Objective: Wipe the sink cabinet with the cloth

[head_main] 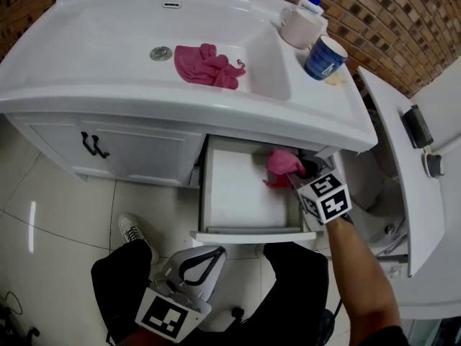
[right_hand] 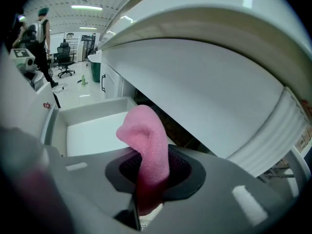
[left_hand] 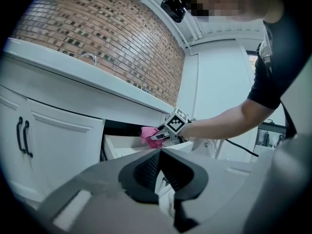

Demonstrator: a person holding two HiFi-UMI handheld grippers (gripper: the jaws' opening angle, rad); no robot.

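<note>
Cloth wiping inside open drawer of sink cabinet (head_main: 137,153).
Right gripper (head_main: 294,181) was reached into the pulled-out white drawer (head_main: 238,193), at its back right corner under the counter edge, its fingers clenched on a pink cloth (right_hand: 146,140). The cloth stuck up out of the fingers in a rounded fold and sat against the drawer's rear right. Left gripper (head_main: 198,262) hung low over the person's knees, well apart from the cabinet, with its fingers pressed together and nothing between them. A second pink cloth (head_main: 205,65) lay crumpled in the sink basin (head_main: 94,49), just beside the drain. A blue cup (head_main: 325,56) and a white soap bottle (head_main: 302,21) stood on the counter's right rear corner, near each other. Both cabinet doors at left were closed.
</note>
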